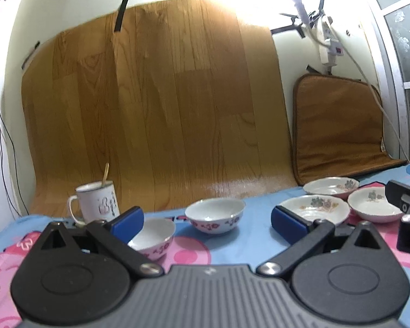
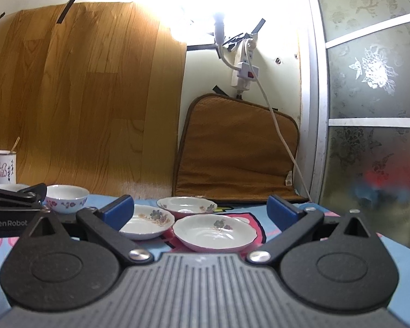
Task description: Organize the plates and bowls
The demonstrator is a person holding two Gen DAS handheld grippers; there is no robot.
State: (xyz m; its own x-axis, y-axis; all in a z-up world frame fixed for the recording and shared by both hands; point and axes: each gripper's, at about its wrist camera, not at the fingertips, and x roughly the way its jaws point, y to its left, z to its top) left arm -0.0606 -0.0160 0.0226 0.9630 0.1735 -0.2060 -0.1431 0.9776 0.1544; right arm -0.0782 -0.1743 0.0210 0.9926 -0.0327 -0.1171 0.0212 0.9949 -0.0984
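Note:
My left gripper (image 1: 207,220) is open and empty, low over the blue and pink cloth. One white bowl with red flowers (image 1: 215,215) sits between its fingers, further off. A second such bowl (image 1: 153,237) is just behind the left finger (image 1: 128,220). Three white floral plates lie to the right: (image 1: 315,207), (image 1: 331,186), (image 1: 375,203). My right gripper (image 2: 201,209) is open and empty, facing the same three plates: (image 2: 214,231), (image 2: 146,221), (image 2: 187,205). A bowl (image 2: 66,197) shows at left, beside the left gripper's body (image 2: 13,213).
A white mug with a spoon (image 1: 97,201) stands at the back left, also seen in the right wrist view (image 2: 2,166). A wood-pattern sheet (image 1: 150,104) and a brown cushion (image 1: 339,125) lean against the wall. A cable (image 2: 281,125) hangs by the frosted glass door (image 2: 369,109).

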